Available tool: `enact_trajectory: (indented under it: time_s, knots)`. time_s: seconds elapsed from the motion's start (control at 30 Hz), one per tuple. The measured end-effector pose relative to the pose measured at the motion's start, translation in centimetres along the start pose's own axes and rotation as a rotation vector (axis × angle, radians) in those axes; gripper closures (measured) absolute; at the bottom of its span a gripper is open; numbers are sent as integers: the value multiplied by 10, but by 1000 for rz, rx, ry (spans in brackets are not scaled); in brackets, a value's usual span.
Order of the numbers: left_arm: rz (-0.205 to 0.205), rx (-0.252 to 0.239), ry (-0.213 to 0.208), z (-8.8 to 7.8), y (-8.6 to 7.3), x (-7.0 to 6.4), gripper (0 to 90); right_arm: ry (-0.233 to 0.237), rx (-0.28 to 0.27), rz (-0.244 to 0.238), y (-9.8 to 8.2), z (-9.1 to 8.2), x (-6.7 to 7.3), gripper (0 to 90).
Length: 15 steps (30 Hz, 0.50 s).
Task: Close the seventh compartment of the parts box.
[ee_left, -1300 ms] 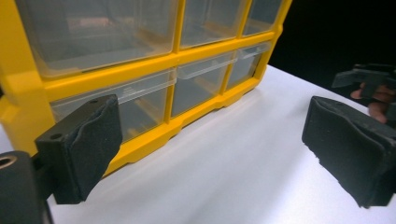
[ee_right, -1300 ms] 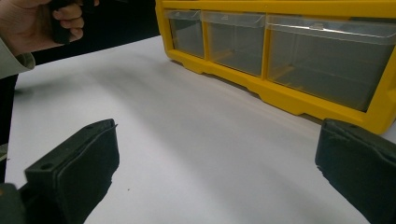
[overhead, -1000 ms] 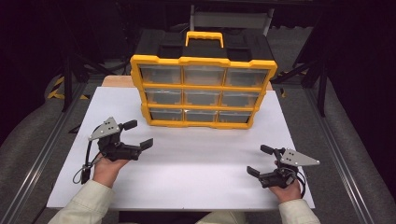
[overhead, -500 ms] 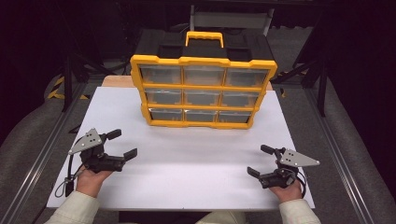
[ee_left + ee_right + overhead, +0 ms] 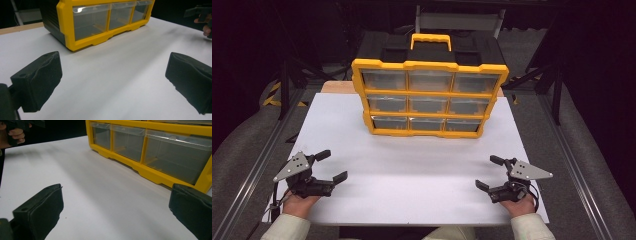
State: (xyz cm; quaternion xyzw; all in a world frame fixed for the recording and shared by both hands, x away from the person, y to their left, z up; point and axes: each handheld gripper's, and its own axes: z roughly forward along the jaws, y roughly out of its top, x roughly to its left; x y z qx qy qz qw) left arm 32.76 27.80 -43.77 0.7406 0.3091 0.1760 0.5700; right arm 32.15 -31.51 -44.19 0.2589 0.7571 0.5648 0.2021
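Nothing begun, seemingly: drawer organizer (image 5: 429, 92) upper centre, drawers closed; left gripper (image 5: 329, 167) and right gripper (image 5: 489, 172) released, empty, low corners.

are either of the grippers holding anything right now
Nothing is held. The left gripper and right gripper are both open over the white table, apart from the yellow drawer organizer.

One fixed camera overhead, one low camera riding on each tool.

The high view looks forward and down over the white tabletop (image 5: 412, 175) from the person's side. Each tool view sits close above the tabletop, looking between its own black jaws. All three share the yellow organizer (image 5: 429, 97): its lower drawers show in both tool views (image 5: 100, 20) (image 5: 155, 147).
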Motion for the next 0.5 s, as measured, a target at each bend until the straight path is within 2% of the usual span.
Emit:
enact_trajectory:
  time_s: [0.1,0.27,0.37,0.5]
  knots:
    - [-50,-20,-6,-5,-4,6,10,1,-2,0,0,0,0,3]
    - [-48,-36,20,-8,-8,7,9,6,-3,7,-1,1,0,3]
    - [-73,-54,11,-9,-9,9,9,6,-3,13,-1,0,-1,3]
    - [-81,-55,11,-9,-10,10,9,8,1,13,-1,1,-1,3]
